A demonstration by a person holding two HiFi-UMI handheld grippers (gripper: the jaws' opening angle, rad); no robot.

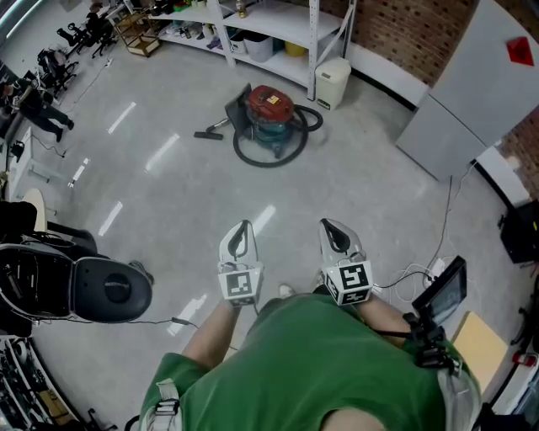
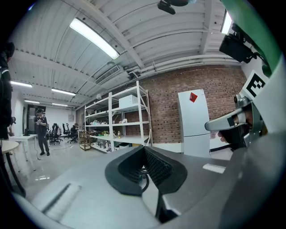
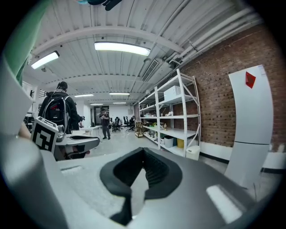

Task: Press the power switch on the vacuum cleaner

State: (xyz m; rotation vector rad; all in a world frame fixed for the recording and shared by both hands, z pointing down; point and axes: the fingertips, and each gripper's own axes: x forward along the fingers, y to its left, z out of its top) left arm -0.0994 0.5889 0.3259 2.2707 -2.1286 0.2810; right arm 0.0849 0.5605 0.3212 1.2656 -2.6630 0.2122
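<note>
The vacuum cleaner (image 1: 269, 114), with a red lid on a teal drum, stands on the grey floor far ahead, its black hose (image 1: 253, 156) looped around it and its nozzle lying to the left. Both grippers are held close to my body, well short of it. In the head view my left gripper (image 1: 243, 226) and right gripper (image 1: 328, 224) point toward the vacuum, each with its jaws together and nothing in them. The left gripper (image 2: 144, 147) and right gripper (image 3: 143, 150) fill their own views, and the jaws hide the vacuum.
White shelving (image 1: 261, 25) and a small white bin (image 1: 331, 82) stand behind the vacuum. A tall grey cabinet (image 1: 472, 93) is at the right. A black office chair (image 1: 101, 290) sits at my left, and cables and a power strip (image 1: 434, 269) lie at my right. People stand far left.
</note>
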